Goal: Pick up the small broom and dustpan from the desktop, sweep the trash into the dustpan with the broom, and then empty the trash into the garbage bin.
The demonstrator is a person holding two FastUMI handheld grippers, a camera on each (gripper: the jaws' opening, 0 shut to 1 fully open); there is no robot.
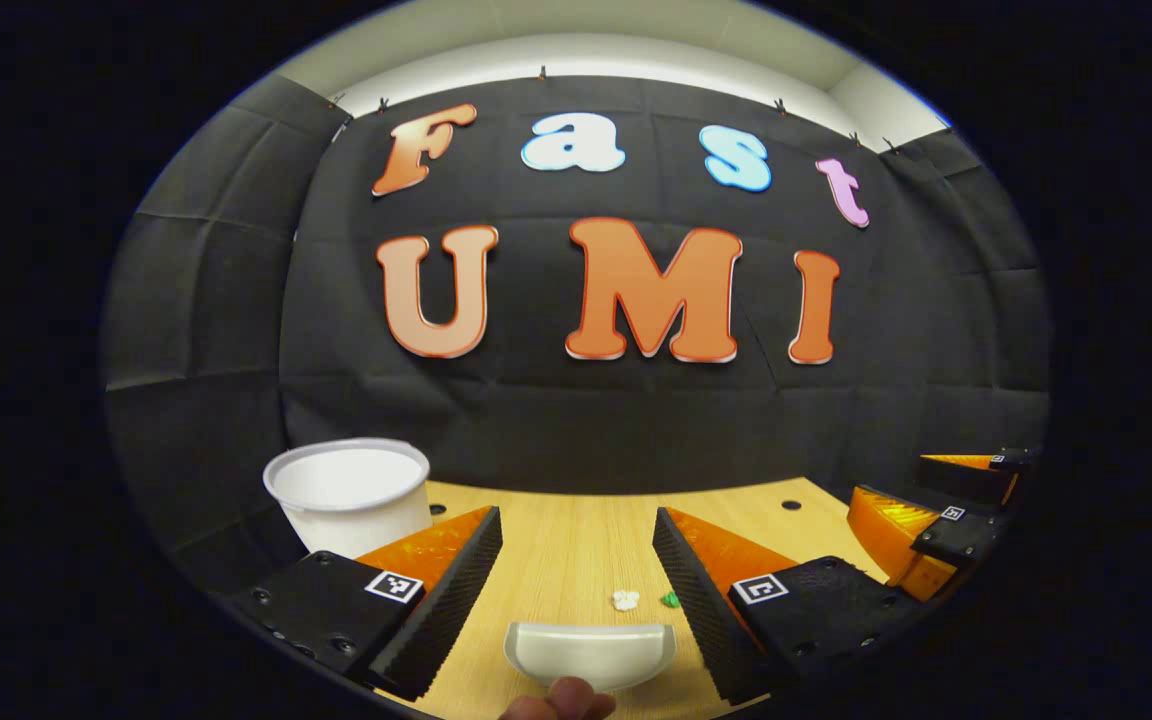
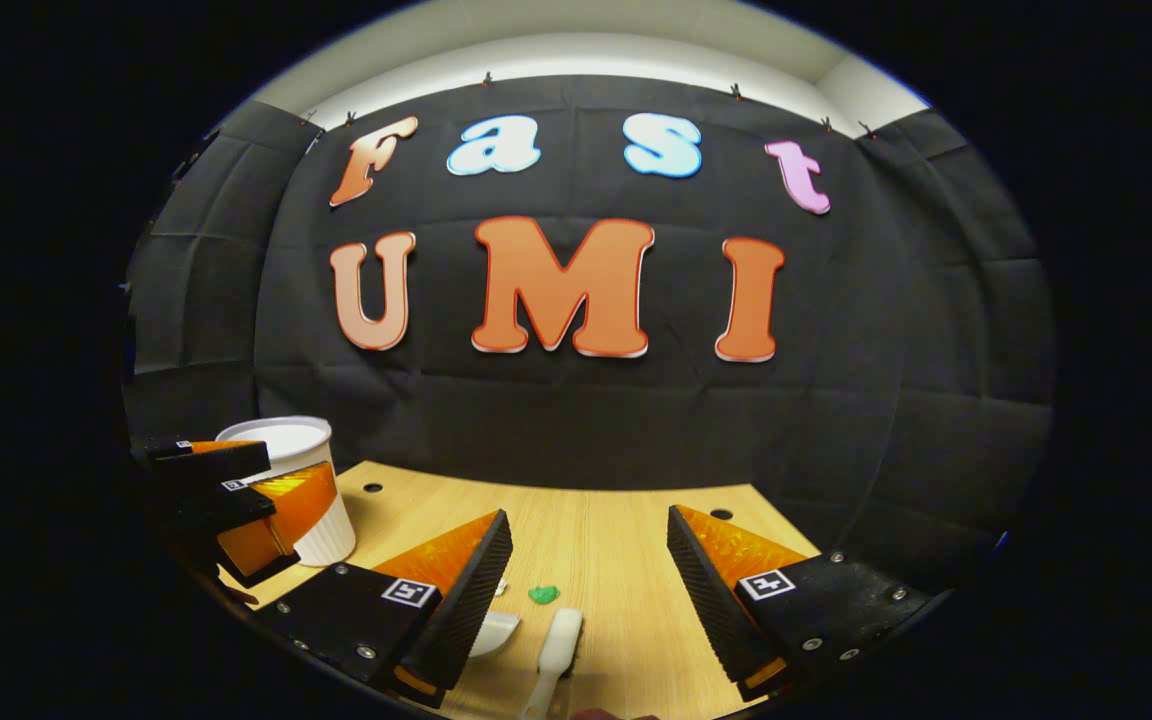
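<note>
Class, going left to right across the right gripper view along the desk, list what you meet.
Other gripper → white bin → own left finger → green scrap → broom → own right finger.

Black cloth wall (image 1: 576, 420) behind, hung by small clips along top edge. Pale ceiling above (bright strip of light there). Light wooden desk (image 2: 626, 560), few round holes near back edge.

Your desk (image 1: 576, 540) is pale matt wood grain; the dustpan (image 1: 591, 652) and bin (image 1: 348, 495) smooth white plastic; fingers (image 1: 456, 590) ribbed black.
</note>
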